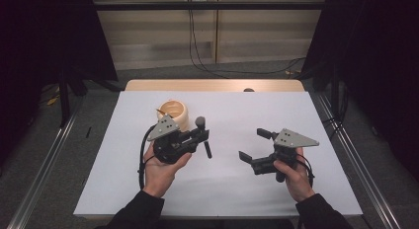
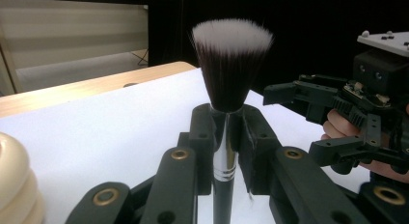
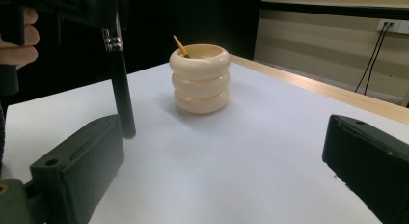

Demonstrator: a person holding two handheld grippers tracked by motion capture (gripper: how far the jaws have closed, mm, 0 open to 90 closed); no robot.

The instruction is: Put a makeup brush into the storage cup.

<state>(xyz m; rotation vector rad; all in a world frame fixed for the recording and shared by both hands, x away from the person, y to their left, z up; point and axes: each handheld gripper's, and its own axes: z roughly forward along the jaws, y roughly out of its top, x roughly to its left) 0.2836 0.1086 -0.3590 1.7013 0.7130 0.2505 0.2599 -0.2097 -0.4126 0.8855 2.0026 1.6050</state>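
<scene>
My left gripper (image 1: pixel 201 134) is shut on a makeup brush (image 1: pixel 204 136) with a black handle, silver ferrule and white-tipped bristles (image 2: pixel 231 60). It holds the brush upright above the white table cover, bristles up. The brush handle (image 3: pixel 120 89) hangs down from the jaws at the left of the right gripper view. A cream ribbed holder (image 1: pixel 174 113) stands just behind the left gripper, with a thin orange-tipped stick (image 3: pixel 181 45) inside. My right gripper (image 1: pixel 254 145) stands open to the right, its jaws wide apart with nothing between them, pointing toward the brush.
A white sheet (image 1: pixel 222 184) covers the table, with a wooden edge (image 1: pixel 212 85) at the far side. Metal rails (image 1: pixel 356 155) run along both sides. Cables (image 1: pixel 197 51) hang on the back wall.
</scene>
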